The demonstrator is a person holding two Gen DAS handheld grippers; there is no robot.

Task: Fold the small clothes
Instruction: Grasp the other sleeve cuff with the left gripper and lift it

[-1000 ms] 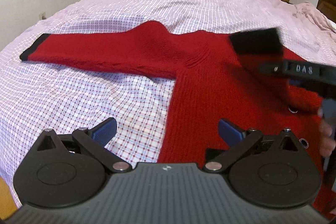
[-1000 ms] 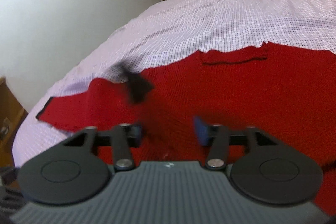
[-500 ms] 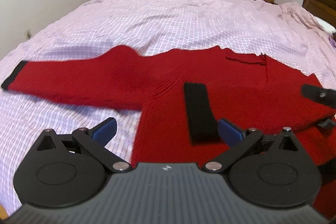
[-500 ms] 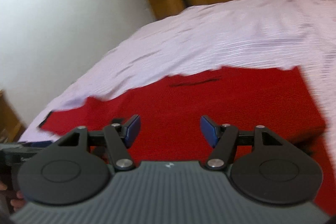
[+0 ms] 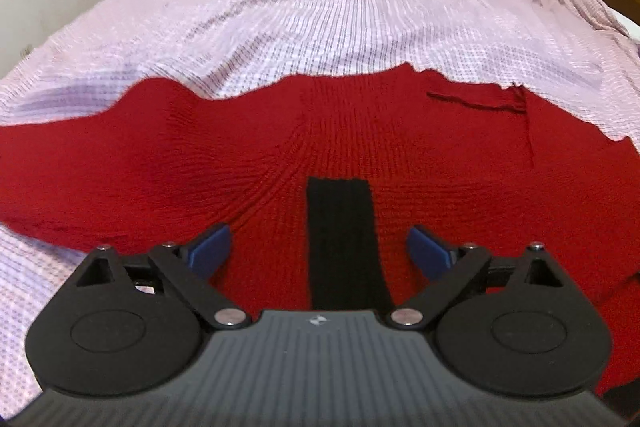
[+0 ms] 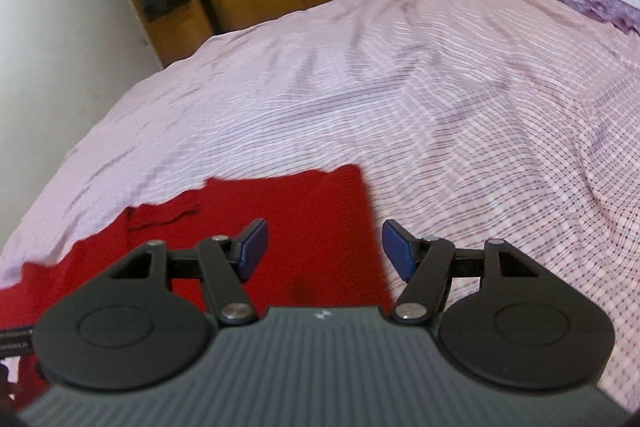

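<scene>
Red sweater (image 5: 400, 147) lies flat on the bed (image 5: 320, 7), back from the near edge. One sleeve is folded across the body, its black cuff (image 5: 342, 235) resting mid-chest; the other sleeve (image 5: 100, 155) is spread out toward the left edge. Left gripper (image 5: 320, 253) hovers over the cuff, jaws wide and just closing a little, pads not touching it. Right gripper (image 6: 323, 247) is over the sweater's right edge, jaws apart, nothing between them. Judged: first sleeve fold done; second sleeve and body folds remain.

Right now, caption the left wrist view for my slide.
Open left gripper above a red sweater on a checked bedsheet, black cuff between its fingers.
</scene>
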